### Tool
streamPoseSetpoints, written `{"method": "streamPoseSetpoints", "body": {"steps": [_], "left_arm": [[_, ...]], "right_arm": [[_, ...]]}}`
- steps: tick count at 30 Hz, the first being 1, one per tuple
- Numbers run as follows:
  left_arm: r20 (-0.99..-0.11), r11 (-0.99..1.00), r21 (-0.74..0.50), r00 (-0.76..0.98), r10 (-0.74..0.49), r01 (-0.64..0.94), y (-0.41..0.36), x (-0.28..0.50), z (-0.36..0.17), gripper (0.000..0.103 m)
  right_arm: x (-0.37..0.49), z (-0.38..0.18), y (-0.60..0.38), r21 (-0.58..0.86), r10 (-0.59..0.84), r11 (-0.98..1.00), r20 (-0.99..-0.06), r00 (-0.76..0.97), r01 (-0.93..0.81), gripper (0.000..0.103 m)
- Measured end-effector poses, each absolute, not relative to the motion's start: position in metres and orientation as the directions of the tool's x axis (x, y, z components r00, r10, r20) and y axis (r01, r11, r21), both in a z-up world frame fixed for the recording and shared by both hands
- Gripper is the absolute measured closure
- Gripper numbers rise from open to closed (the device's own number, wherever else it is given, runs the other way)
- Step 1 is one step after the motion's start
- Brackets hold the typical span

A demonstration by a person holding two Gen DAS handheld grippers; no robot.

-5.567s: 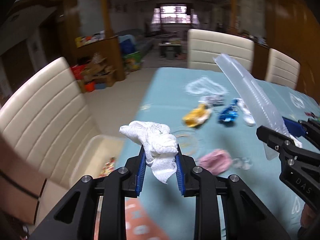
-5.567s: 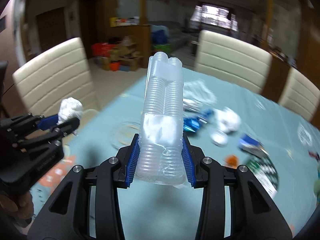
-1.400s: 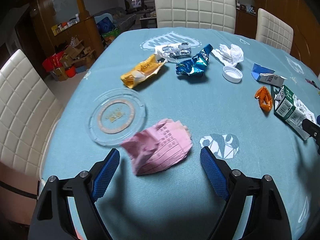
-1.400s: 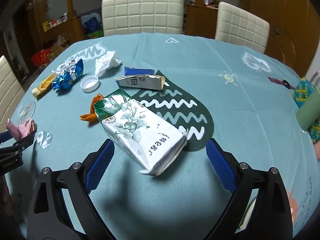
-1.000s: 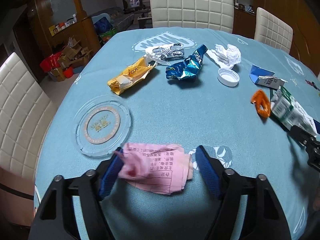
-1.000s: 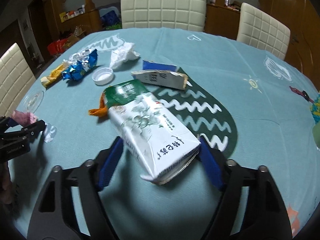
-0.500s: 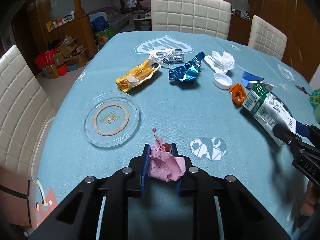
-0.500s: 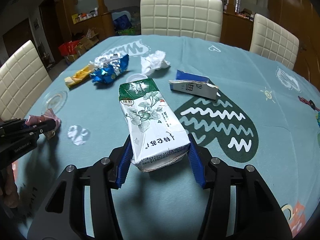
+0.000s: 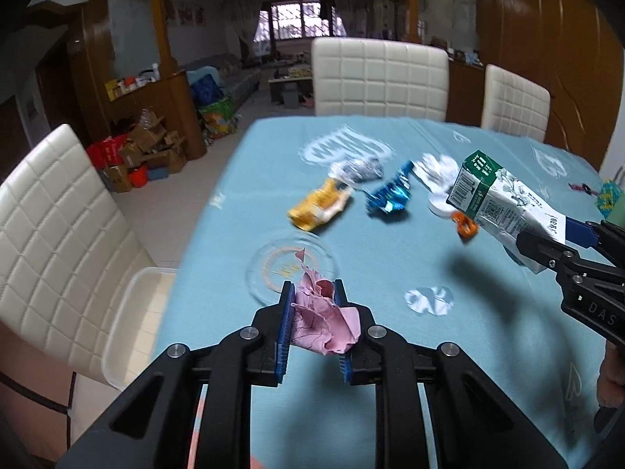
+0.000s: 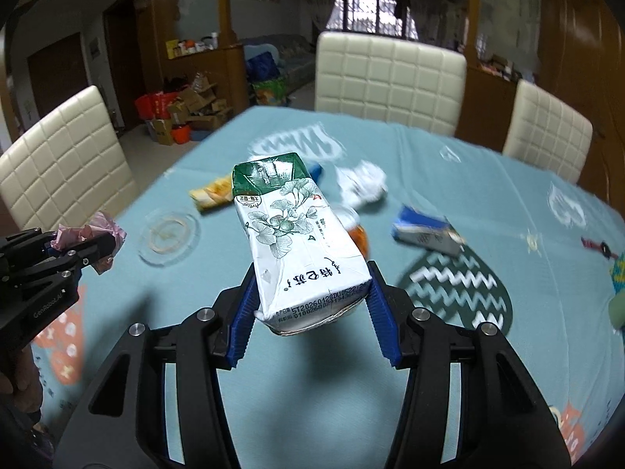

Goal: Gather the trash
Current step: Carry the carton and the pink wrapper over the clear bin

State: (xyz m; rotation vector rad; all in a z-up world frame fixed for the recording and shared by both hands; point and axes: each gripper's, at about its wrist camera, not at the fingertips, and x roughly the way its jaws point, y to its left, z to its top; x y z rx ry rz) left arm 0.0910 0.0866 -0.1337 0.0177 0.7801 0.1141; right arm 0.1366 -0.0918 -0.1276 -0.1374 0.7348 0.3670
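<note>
My left gripper (image 9: pixel 314 324) is shut on a crumpled pink paper (image 9: pixel 324 320) and holds it above the teal tablecloth (image 9: pixel 390 371). My right gripper (image 10: pixel 310 312) is shut on a green and white carton (image 10: pixel 297 234), lifted off the table; the carton also shows in the left wrist view (image 9: pixel 504 207). On the table lie a yellow wrapper (image 9: pixel 318 205), a blue foil wrapper (image 9: pixel 390 193), a silver wrapper (image 9: pixel 359 168), white crumpled tissue (image 10: pixel 363 185), a white cap (image 9: pixel 439 205), an orange scrap (image 9: pixel 465 226), a blue and white carton (image 10: pixel 425 234) and a clear plastic lid (image 10: pixel 170 234).
A clear plastic bin (image 9: pixel 136 324) sits on the cream chair (image 9: pixel 54 242) at the table's left side. Two more cream chairs (image 9: pixel 381 78) stand at the far edge. A green cup (image 10: pixel 617 308) stands at the right edge.
Both grippers have lifted their loads off the table and tilted up. The pink paper and the carton now hang above the cloth.
</note>
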Motion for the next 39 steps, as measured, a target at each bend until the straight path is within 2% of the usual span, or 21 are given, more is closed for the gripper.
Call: {"method": "streamPoseSetpoints", "body": {"steps": [15,39], "left_arm": [[-0.639,0.967,0.032,0.738,0.216,-0.255,0.165,0.062,-0.098,0.084],[-0.605,0.867,0.024,0.683,0.409,-0.498,0.275,0.004,-0.082,0.084]], "right_arm": [[0.123,-0.080,-0.006,-0.023,0.380,0.868,-0.612,0.693,-0.496,0.049],[0.095,-0.057,0.141,-0.042,0.596,0.671,-0.564,0.572,-0.740,0.048]]}}
